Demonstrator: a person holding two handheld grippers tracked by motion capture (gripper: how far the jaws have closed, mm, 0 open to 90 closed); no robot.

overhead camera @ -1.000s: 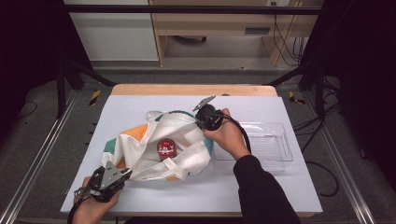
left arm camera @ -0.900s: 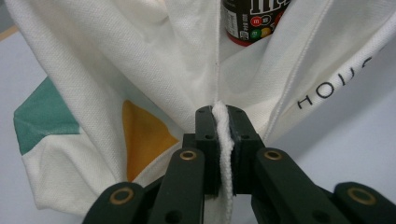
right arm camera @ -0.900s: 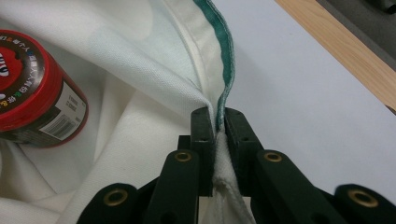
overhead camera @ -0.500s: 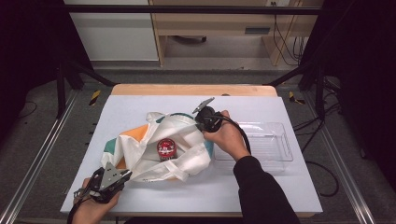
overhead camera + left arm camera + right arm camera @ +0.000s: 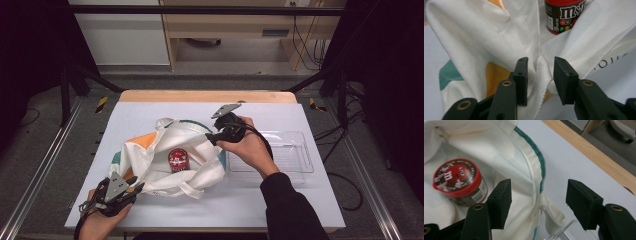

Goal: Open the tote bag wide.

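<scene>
A white cloth bag (image 5: 150, 150) with orange and teal patches lies open in the middle of the white table. Inside it lies a red-lidded M&M's canister (image 5: 177, 160), also seen in the left gripper view (image 5: 564, 15) and the right gripper view (image 5: 459, 181). My left gripper (image 5: 137, 186) is at the bag's near left corner; its jaws stand apart with a fold of white strap (image 5: 541, 75) loose between them. My right gripper (image 5: 210, 137) is wide open at the bag's far right rim. Its jaws straddle the teal-edged rim (image 5: 534, 152) without pinching it.
A clear plastic tray (image 5: 295, 150) sits on the table right of the bag, under the right hand; its corner (image 5: 566, 230) is close below the right jaws. The table's wooden far edge (image 5: 210, 96) runs behind the bag. Dark frame bars flank the table.
Hardly anything has moved. The right hand has shifted a little nearer at the bag's rim; the left gripper stays at the bag's near corner.
</scene>
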